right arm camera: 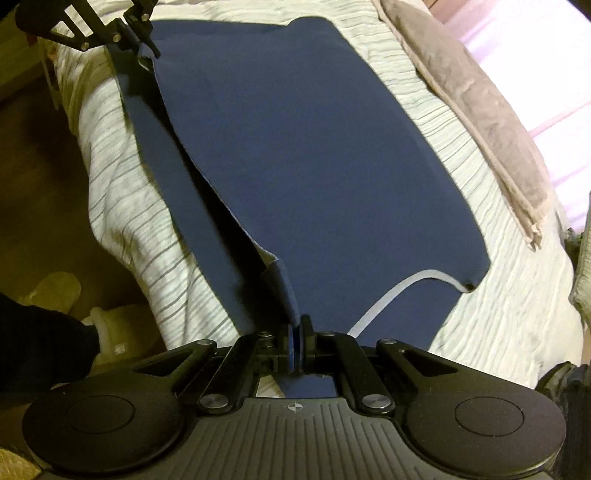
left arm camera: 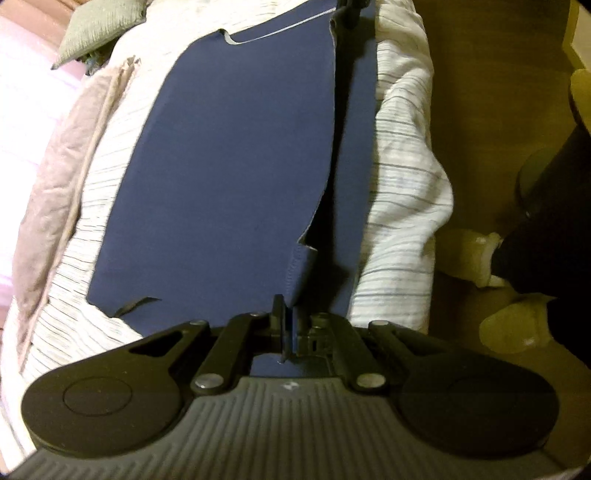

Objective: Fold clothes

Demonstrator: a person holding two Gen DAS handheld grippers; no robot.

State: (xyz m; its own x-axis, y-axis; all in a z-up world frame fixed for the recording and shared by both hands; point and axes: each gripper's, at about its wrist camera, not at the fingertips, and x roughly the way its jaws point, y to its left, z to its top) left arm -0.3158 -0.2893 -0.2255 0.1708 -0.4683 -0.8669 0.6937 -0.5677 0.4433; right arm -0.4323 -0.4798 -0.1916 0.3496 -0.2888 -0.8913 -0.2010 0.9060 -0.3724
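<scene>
Left gripper at the bottom middle of the left wrist view, fingers pinched tight on an edge of the blue cloth. Right gripper at the bottom middle of the right wrist view, also squeezed shut on a blue edge. Same left gripper seen again at the upper left of the right wrist view, gripping the far corner of the cloth. Right gripper seen small and dark at the top middle of the left wrist view, at the far end of the same lifted edge.

Big bed with a striped white cover filling most of both views. Blue cloth spread flat over the middle of the bed, one long side lifted up between the two grippers, a dark gap under the raised flap. Brown blanket along the upper right of the right wrist view, lying beside the cloth and not touching it. Green-grey pillow in the upper left of the left wrist view. Wooden floor at the left. Pale slipper at the lower left, on the floor. Thin white strip on the cloth near the right gripper.
</scene>
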